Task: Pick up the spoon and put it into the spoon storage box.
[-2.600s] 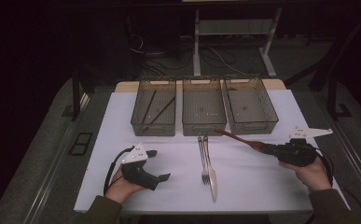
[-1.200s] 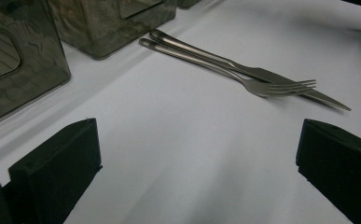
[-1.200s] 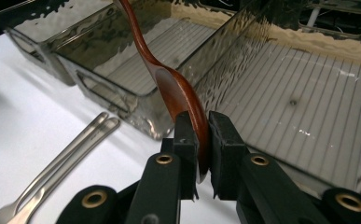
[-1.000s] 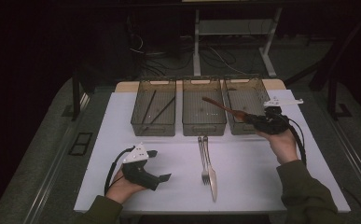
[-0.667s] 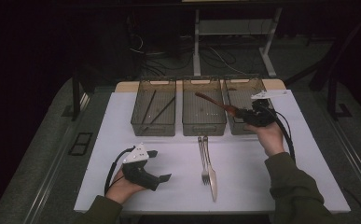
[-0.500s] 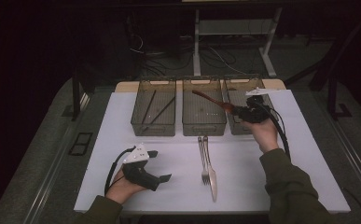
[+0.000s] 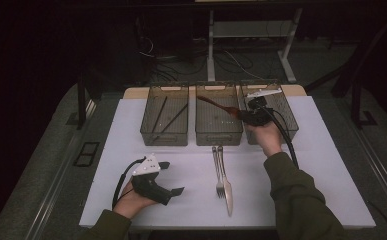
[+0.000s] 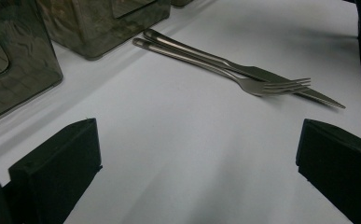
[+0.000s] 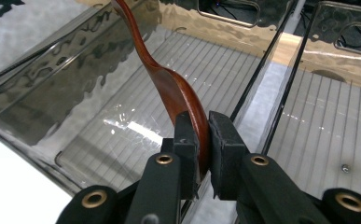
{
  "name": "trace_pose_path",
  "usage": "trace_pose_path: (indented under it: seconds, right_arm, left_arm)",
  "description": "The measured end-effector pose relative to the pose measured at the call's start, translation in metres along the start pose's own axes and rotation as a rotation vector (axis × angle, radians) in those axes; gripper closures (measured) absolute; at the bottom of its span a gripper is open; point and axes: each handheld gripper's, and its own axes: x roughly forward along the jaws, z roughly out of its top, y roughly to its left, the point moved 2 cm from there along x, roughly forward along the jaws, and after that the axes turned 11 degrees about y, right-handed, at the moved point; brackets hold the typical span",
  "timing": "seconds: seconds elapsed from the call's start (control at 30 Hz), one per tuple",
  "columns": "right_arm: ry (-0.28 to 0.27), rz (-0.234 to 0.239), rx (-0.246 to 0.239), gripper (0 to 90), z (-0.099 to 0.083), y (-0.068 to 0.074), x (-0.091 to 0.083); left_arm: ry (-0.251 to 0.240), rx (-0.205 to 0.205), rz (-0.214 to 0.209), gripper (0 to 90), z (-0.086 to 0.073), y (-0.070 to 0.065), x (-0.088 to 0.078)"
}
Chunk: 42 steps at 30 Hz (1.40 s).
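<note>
Wooden spoon (image 9: 173,88) is clamped by nearly closed right gripper (image 9: 202,140), held above middle bin (image 7: 218,120) rim; bin floor bare below.

Long reddish-brown wooden spoon (image 9: 178,93): smooth, glossy, lacquered look w/ highlights. Smoky see-through plastic bins (image 9: 94,70): shiny, rippled walls, ribbed floor. Slim silver metal fork (image 8: 225,74) & silver metal knife (image 8: 281,79): polished, reflective. White surface (image 8: 178,154): matt, smooth, paper-like sheet. Black right tongs (image 9: 203,140): matt pads, slightly grainy, brass-coloured rivets. Black left tongs (image 8: 197,163): matt plastic.
</note>
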Motion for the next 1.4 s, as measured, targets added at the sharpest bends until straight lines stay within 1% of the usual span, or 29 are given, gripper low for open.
trace_pose_path:
  seconds: [0.07,0.3,0.33,0.43,0.63,0.7,0.77,0.83,1.0,1.03,1.13,1.23,1.27,1.4]
  right_arm:
    - [0.004,0.001,0.007,81.2,0.000,0.000,0.003]
    - [0.021,0.004,-0.005,80.4,-0.001,0.005,0.008]
    - [0.022,0.004,-0.006,79.4,-0.001,0.006,0.008]
    - [0.018,0.011,-0.017,71.9,-0.001,0.007,0.007]
    - [0.004,0.031,-0.020,65.6,-0.001,0.007,0.005]
    - [-0.001,0.041,-0.018,63.0,-0.001,0.007,0.003]
    - [-0.008,0.059,-0.012,60.0,-0.002,0.006,0.000]
    - [-0.021,0.083,-0.016,57.4,-0.003,0.005,-0.003]
    - [-0.039,0.104,-0.028,52.4,-0.009,0.001,-0.014]
    - [-0.046,0.107,-0.036,52.2,-0.010,0.000,-0.017]
    - [-0.061,0.124,-0.034,51.5,-0.016,-0.001,-0.025]
    - [-0.071,0.138,-0.044,51.8,-0.023,0.000,-0.032]
    - [-0.074,0.138,-0.054,52.5,-0.026,0.000,-0.035]
    - [-0.081,0.163,-0.059,57.9,-0.035,0.000,-0.044]
  left_arm:
    - [-0.001,-0.002,-0.001,0.0,0.000,0.000,0.000]
    - [0.000,-0.001,-0.002,0.0,0.000,-0.001,0.001]
    - [0.000,-0.001,-0.002,0.0,0.000,-0.001,0.001]
    - [0.000,-0.001,-0.003,0.0,0.000,-0.001,0.001]
    - [0.002,0.002,-0.001,0.0,0.000,-0.001,0.001]
    - [0.003,0.002,-0.001,0.0,0.000,-0.001,0.001]
    - [0.004,0.004,-0.001,0.0,0.000,-0.001,0.001]
    - [0.001,0.001,-0.001,0.0,0.000,-0.001,0.001]
    - [0.005,0.003,-0.001,0.0,0.000,-0.001,0.001]
    - [0.006,0.003,0.000,0.0,0.000,-0.001,0.001]
    - [0.006,0.003,0.001,0.0,0.000,-0.001,0.001]
    - [0.008,0.003,0.001,0.0,0.000,-0.001,0.001]
    - [0.008,0.003,0.001,0.0,-0.001,-0.001,0.001]
    - [0.012,0.001,-0.001,0.0,-0.001,0.000,0.001]
